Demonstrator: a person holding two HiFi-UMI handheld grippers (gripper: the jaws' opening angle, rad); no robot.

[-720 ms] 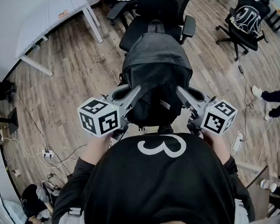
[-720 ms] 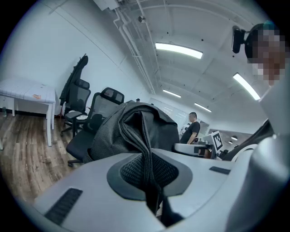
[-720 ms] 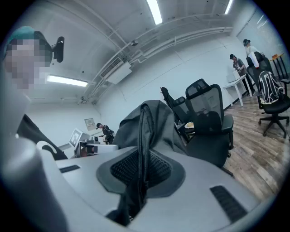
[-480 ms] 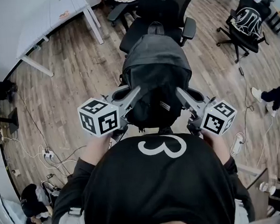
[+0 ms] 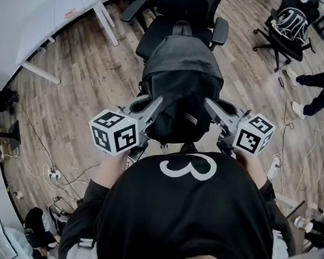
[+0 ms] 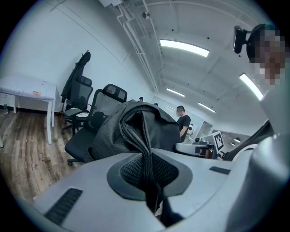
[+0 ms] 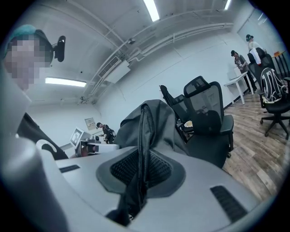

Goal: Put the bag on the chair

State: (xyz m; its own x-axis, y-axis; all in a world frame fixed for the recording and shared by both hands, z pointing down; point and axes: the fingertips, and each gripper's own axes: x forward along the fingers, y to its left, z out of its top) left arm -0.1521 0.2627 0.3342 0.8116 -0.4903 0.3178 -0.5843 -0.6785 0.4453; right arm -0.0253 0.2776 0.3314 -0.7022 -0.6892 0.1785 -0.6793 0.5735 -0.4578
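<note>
Dark grey bag [image 5: 182, 82] held up just in front of the black chair [image 5: 168, 30], left gripper [image 5: 159, 104] clamped on its fabric, right gripper [image 5: 207, 104] pinching its opposite side

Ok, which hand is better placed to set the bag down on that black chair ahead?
Neither clearly: left gripper and right gripper are each shut on a fold of the bag, flanking it evenly, with the chair straight ahead. Probably both should carry it forward together.

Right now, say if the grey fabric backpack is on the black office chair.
Off: the left tool and right tool hold the backpack midair.
</note>
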